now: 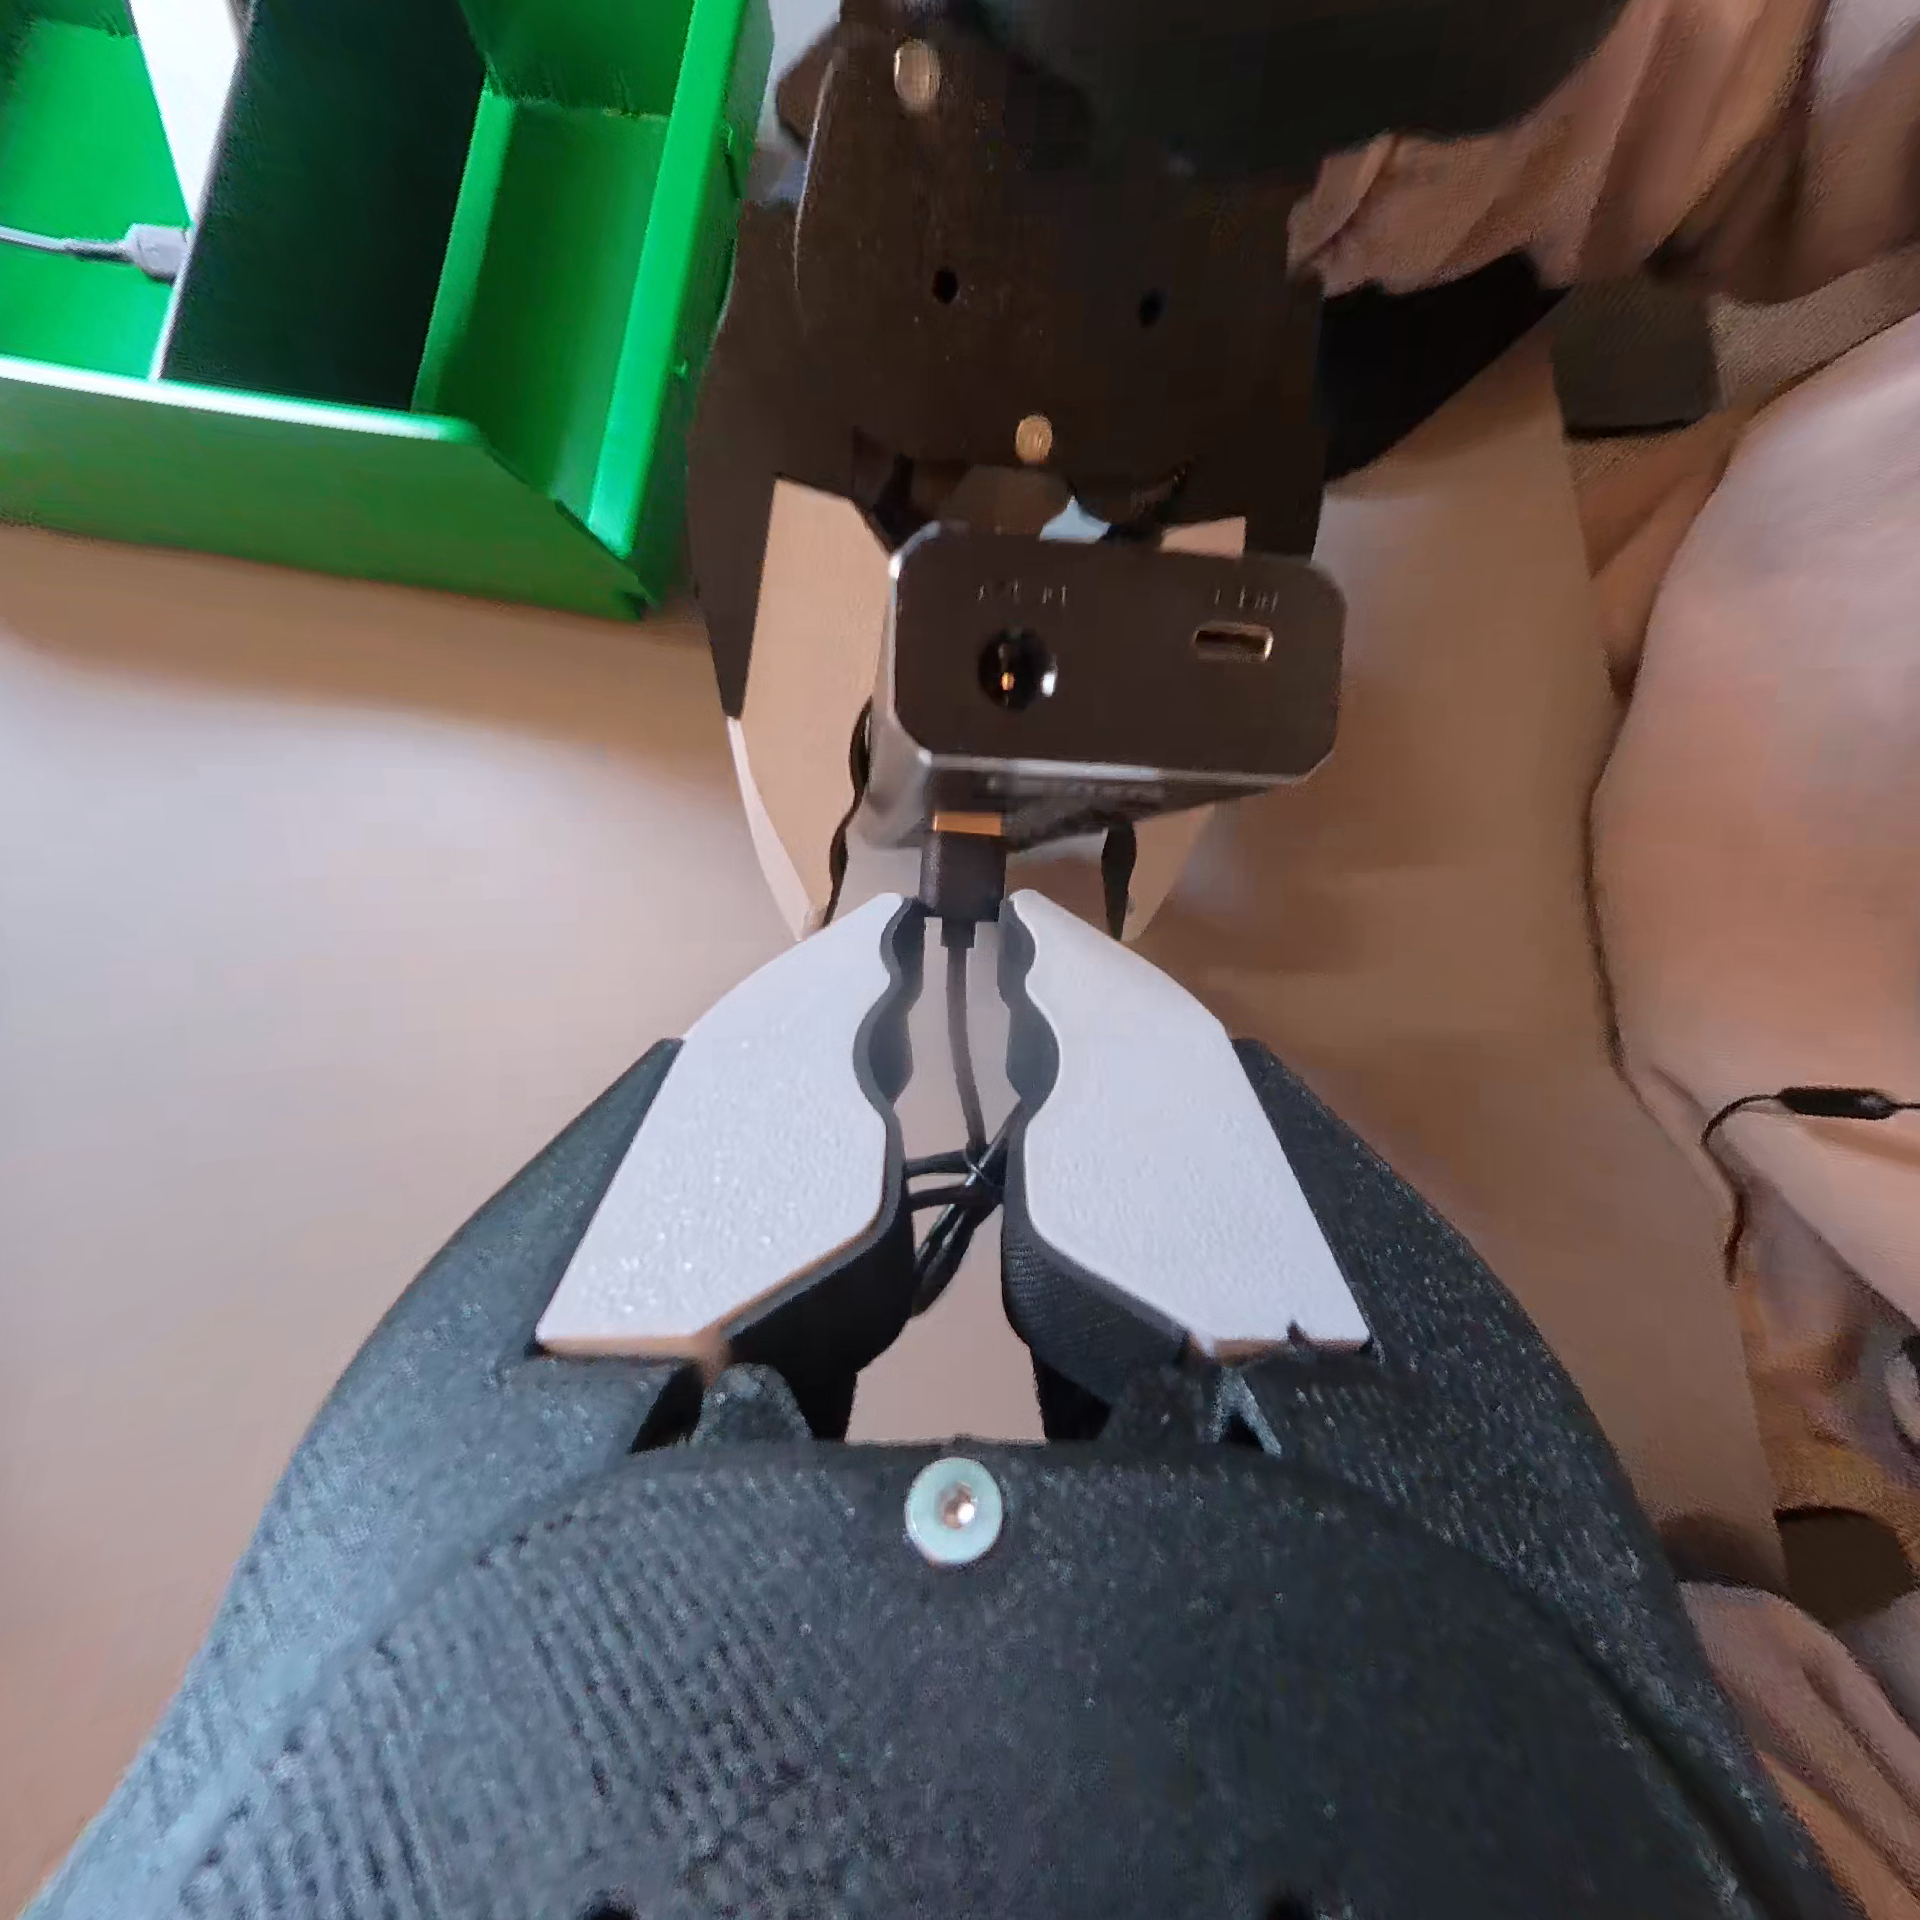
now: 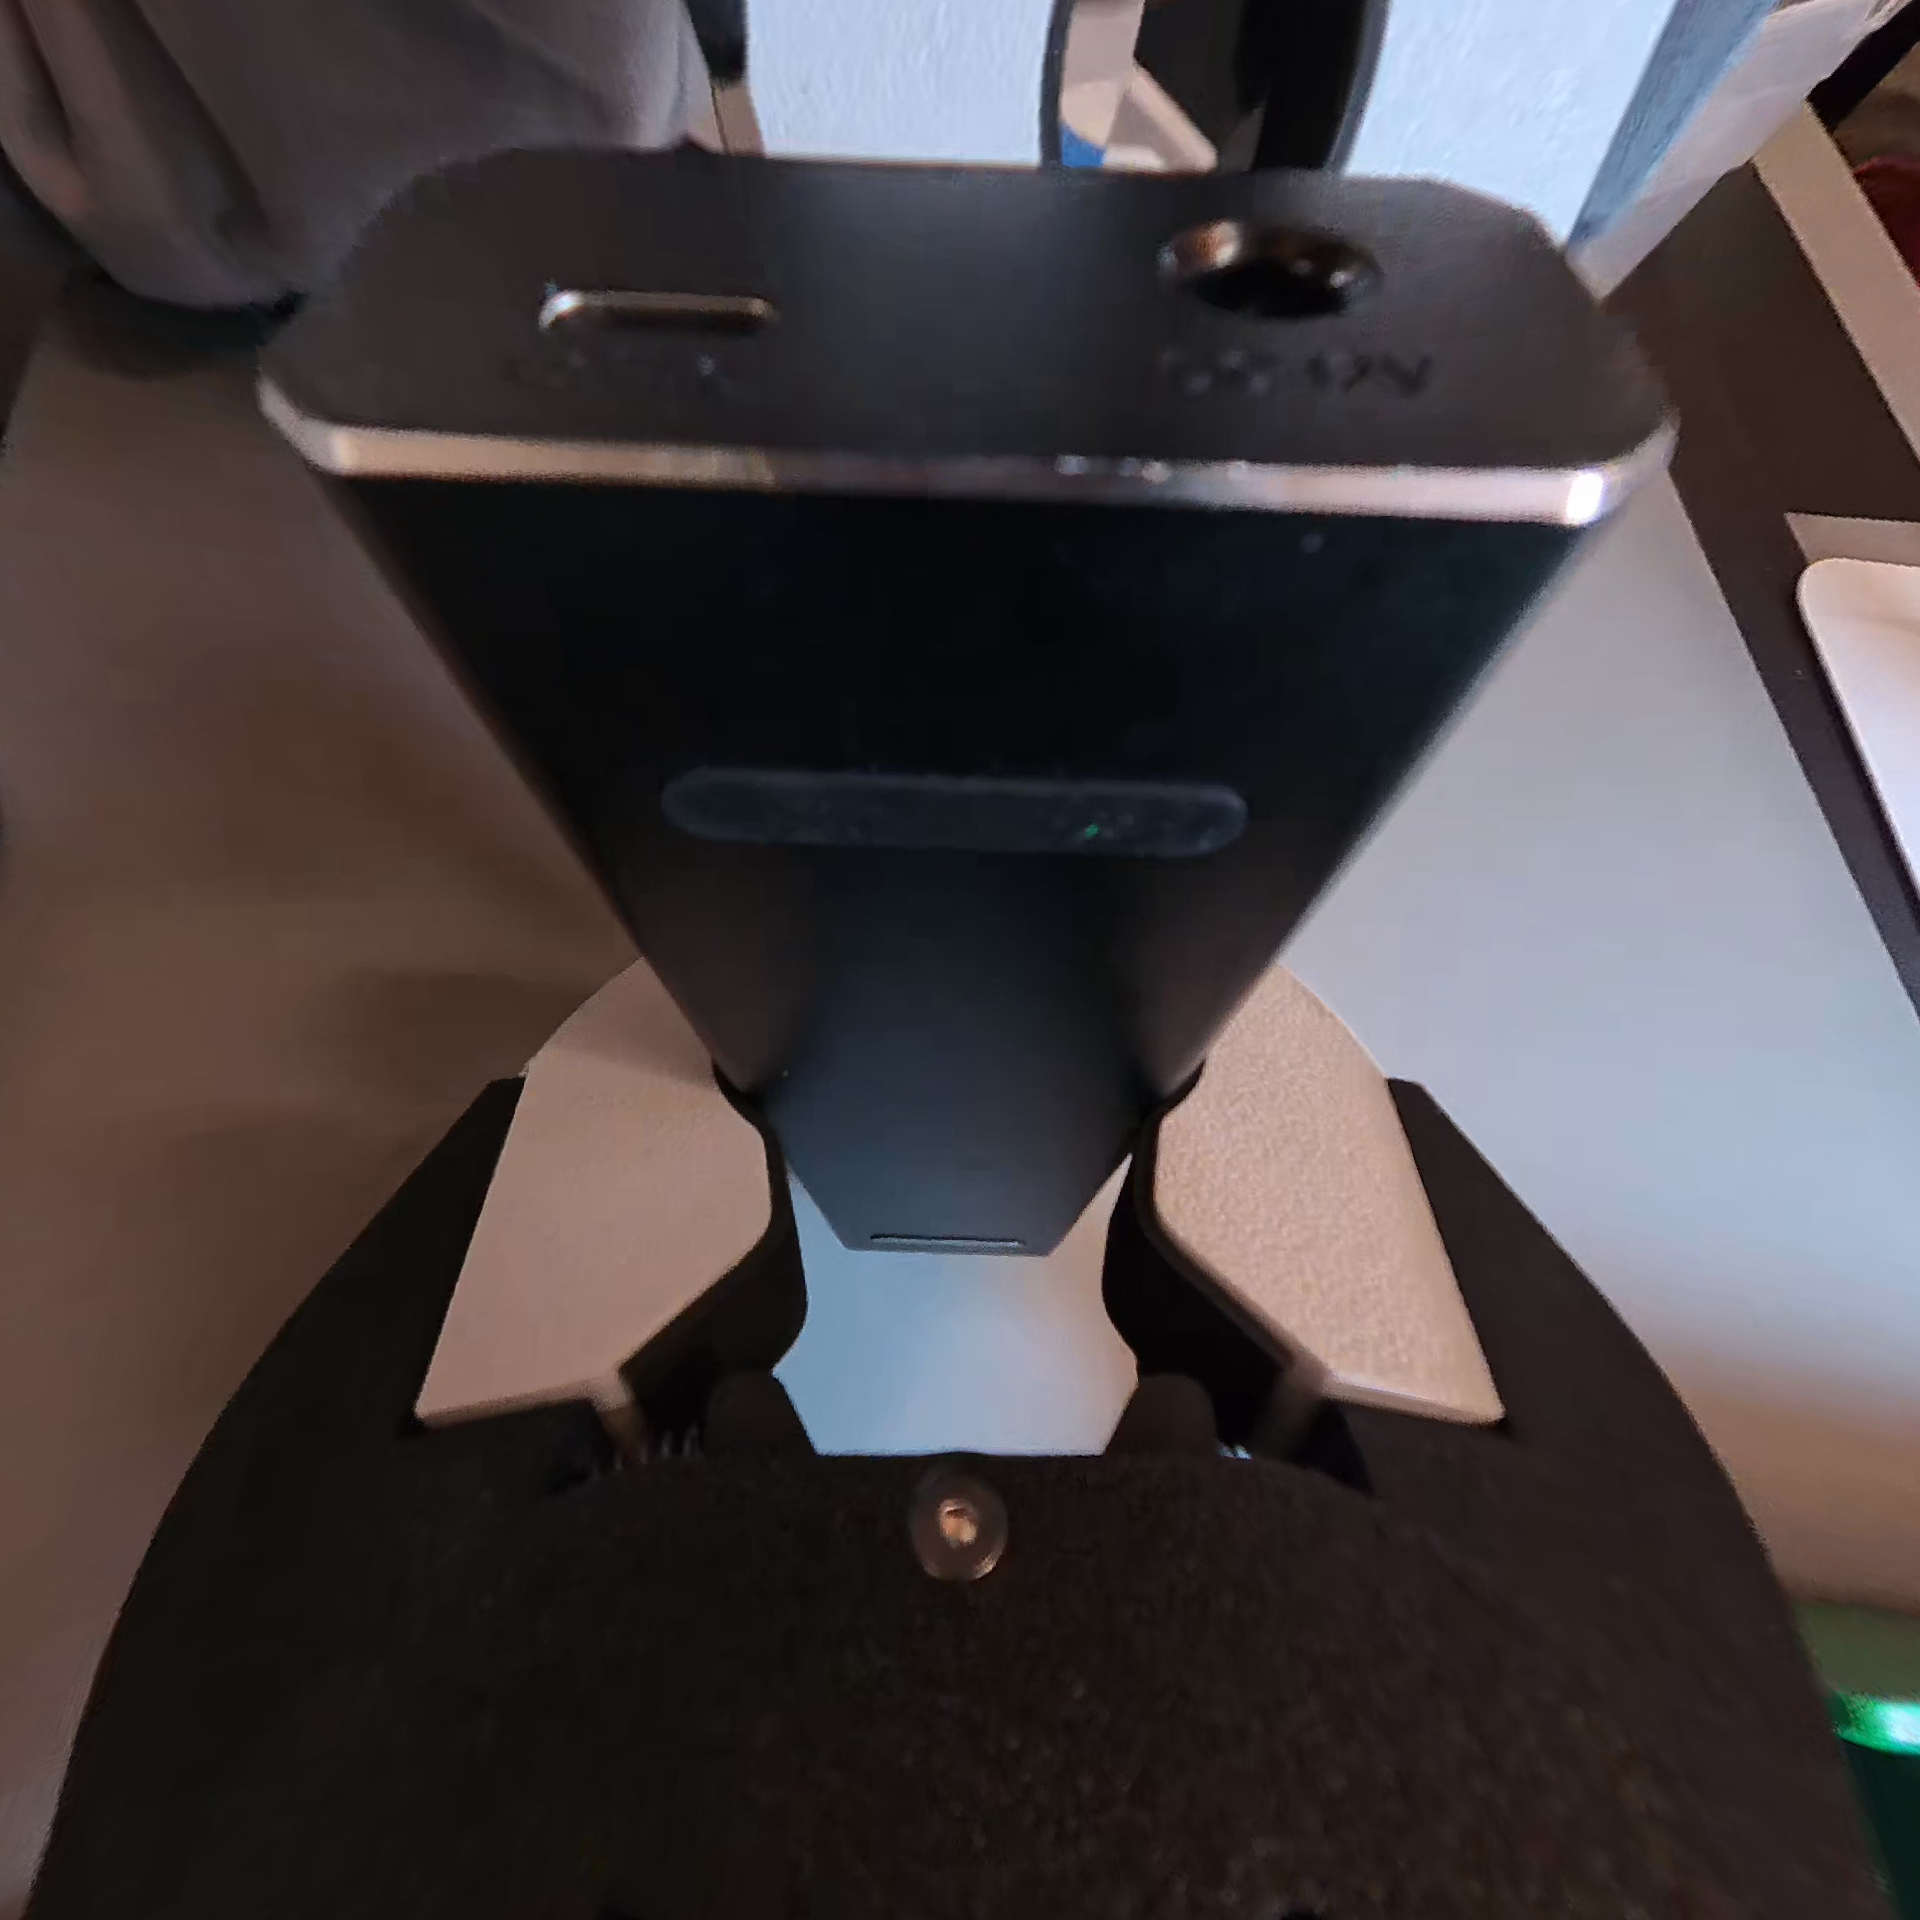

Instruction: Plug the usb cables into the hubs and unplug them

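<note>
Left gripper (image 1: 961,914) clamps black plug (image 1: 961,868) seated in hub (image 1: 1117,681); right gripper (image 2: 951,1153) clamps hub, above table (image 1: 312,883).

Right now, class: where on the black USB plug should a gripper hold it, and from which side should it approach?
Grip the USB plug by its flat-sided moulded body, behind the metal tip, coming from the cable end, in line with the hub port. The left gripper holds it this way.

I am seeing a smooth beige tabletop (image 1: 312,831) carrying a green cardboard box (image 1: 343,457) at its far left.
</note>
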A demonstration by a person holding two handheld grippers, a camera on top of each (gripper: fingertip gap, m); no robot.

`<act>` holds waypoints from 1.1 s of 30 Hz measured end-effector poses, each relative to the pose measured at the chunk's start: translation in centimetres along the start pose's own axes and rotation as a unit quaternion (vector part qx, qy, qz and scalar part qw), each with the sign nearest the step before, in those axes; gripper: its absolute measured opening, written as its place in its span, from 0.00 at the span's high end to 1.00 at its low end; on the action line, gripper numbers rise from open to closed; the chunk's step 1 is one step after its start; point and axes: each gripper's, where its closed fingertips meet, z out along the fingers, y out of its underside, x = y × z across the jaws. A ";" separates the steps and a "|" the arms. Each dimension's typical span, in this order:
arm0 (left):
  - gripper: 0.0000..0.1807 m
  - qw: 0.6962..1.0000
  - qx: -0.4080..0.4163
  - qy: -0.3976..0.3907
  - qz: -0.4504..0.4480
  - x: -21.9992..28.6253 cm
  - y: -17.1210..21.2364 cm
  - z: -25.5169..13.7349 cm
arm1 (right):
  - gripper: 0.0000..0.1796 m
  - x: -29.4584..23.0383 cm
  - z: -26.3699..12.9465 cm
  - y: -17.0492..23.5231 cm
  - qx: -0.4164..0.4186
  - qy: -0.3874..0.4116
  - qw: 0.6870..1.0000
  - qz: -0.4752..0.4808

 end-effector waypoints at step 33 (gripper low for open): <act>0.66 0.986 0.150 -0.021 0.065 3.6 -7.2 -0.4 | 0.55 -2.7 -4.1 -4.6 0.147 -0.010 0.989 0.011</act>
